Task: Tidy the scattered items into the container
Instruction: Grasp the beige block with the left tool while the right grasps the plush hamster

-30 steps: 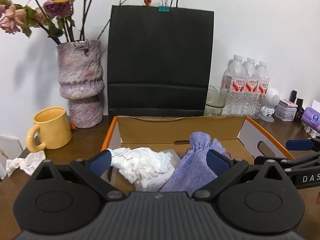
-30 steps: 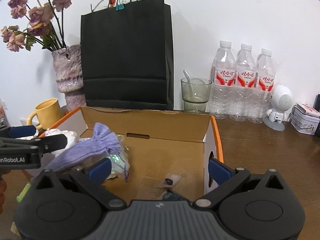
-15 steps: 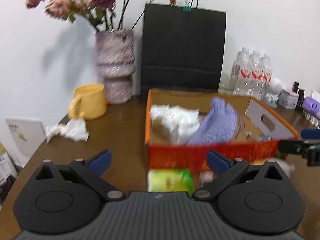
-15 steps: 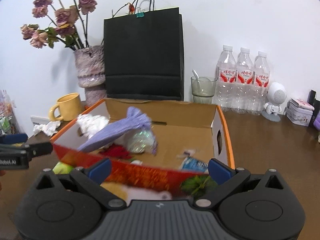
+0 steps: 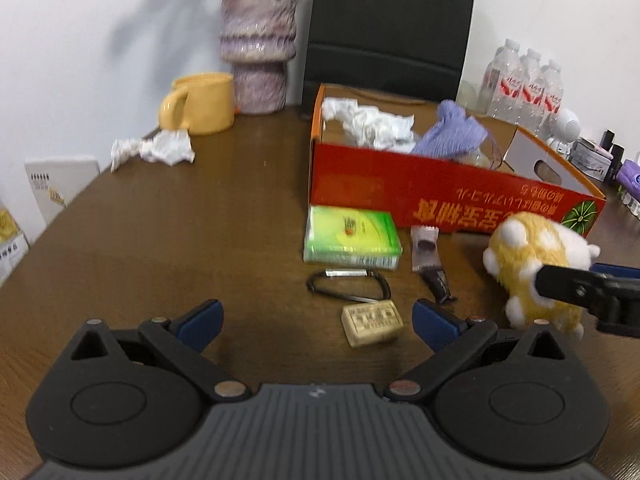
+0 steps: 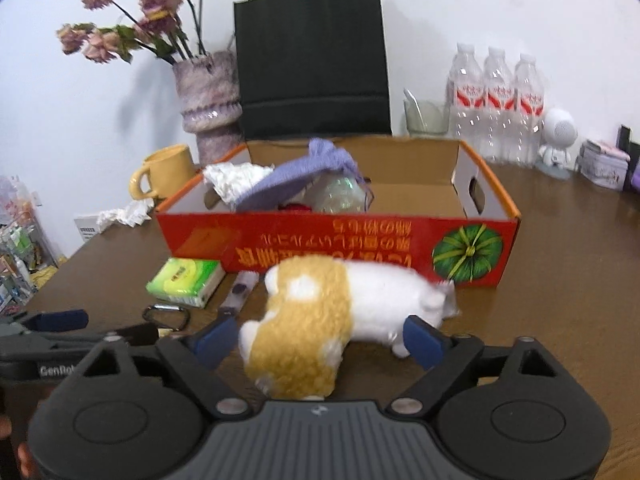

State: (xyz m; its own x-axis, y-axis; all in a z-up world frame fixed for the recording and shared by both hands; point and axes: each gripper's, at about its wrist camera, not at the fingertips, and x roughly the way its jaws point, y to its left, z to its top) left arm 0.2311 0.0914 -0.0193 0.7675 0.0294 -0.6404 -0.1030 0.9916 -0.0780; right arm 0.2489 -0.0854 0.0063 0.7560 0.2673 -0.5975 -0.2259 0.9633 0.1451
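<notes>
Left wrist view: the left gripper point(image 5: 316, 318) hovers low over the brown bench point(image 5: 160, 240), in front of the red cardboard box point(image 5: 440, 188). Its jaws stand wide apart and grasp nothing. Between them, a little ahead, lies a small tan block point(image 5: 371, 323), not touched by either blue pad. Just beyond are a black carabiner point(image 5: 348, 285), a green tissue pack point(image 5: 350, 238) and a small dark sachet point(image 5: 426, 254), all still outside the box. A crumpled white paper point(image 5: 154, 150) lies well apart, near the yellow mug point(image 5: 198, 103). I judge that this hand is starting a new pick, and the tan block seems the nearest candidate. The next move calls for going down and forward until the pads come around the block, then closing.

Right wrist view: the right gripper point(image 6: 318, 340) is around the yellow and white plush toy point(image 6: 320, 320), which lies on the bench just in front of the box. The jaws have just been closing but are quite wide, with the toy between them. The left pad is just beside the yellow fur; the right pad is near the white part, and I cannot tell if it presses. So the grasp looks not finished. The next move calls for closing more until the soft body is pinched, then lifting it over the front wall. Inside the box already lie white paper point(image 6: 236, 178) and a purple knitted pouch point(image 6: 300, 172).
</notes>
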